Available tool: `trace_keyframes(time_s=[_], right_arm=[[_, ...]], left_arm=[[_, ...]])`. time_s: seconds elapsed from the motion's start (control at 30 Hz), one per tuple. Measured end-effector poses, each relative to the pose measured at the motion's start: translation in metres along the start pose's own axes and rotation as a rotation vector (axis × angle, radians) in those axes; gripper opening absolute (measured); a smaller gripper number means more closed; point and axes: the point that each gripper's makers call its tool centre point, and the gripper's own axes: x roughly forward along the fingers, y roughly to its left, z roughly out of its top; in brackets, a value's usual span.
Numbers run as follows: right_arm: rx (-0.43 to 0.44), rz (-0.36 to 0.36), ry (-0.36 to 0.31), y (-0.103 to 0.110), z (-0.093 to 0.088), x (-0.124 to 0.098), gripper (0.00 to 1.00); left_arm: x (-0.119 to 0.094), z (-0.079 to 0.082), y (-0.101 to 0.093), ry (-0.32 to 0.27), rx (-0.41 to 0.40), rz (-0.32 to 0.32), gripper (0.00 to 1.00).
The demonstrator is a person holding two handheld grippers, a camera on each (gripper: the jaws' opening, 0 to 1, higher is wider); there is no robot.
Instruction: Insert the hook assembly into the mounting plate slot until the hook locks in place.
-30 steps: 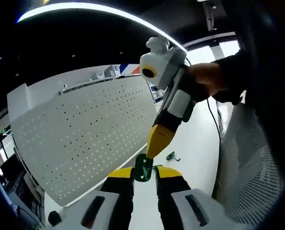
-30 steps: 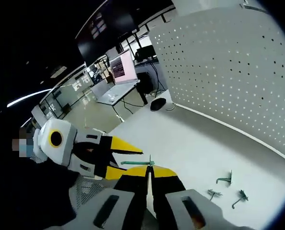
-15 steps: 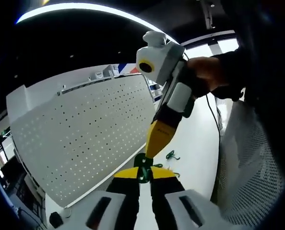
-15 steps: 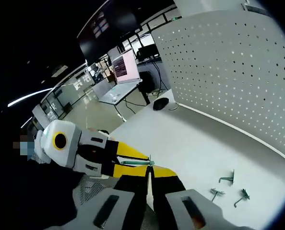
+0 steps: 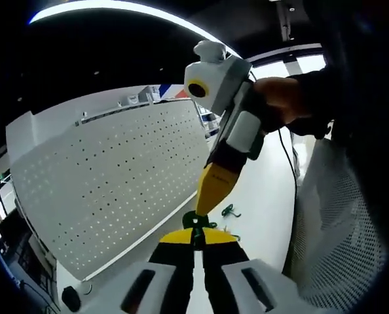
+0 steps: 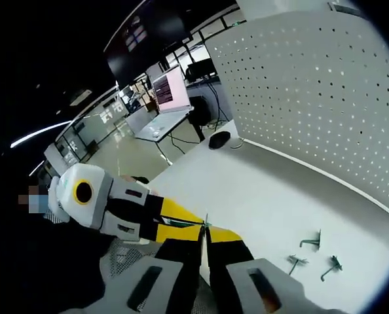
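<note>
Left gripper (image 5: pixel 197 237): jaws clamped on the small green metal hook (image 5: pixel 196 221), held above the bench.
Right gripper (image 6: pixel 205 234): jaws pinched the same hook's thin edge (image 6: pixel 205 223).
Right gripper view: three loose green hooks (image 6: pixel 315 257) lay on the white bench (image 6: pixel 260 196).
Left gripper view: white perforated pegboard plate (image 5: pixel 109 190) stood upright.

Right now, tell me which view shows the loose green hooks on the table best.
The right gripper view: three loose hooks lie apart on the white table, unobstructed. The left gripper view shows one hook, partly behind the right tool.

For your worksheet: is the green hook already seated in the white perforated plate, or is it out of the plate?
Out. The green hook is pinched between the left gripper and right gripper, above the table, apart from the perforated plate.
</note>
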Motion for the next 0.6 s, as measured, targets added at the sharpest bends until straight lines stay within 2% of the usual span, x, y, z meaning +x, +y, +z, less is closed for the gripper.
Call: trace_keyframes(time_s=[0.2, 0.4, 0.6], right_arm=[[-0.037, 0.006, -0.005, 0.000, 0.001, 0.001, 0.00], [-0.080, 0.006, -0.038, 0.002, 0.006, -0.002, 0.00], [-0.129, 0.000, -0.072, 0.007, 0.009, -0.005, 0.06]], left_arm=[[0.000, -0.001, 0.001, 0.004, -0.044, -0.003, 0.03], [0.000, -0.003, 0.002, 0.009, -0.075, -0.001, 0.03], [-0.002, -0.003, 0.005, 0.005, -0.095, 0.011, 0.03]])
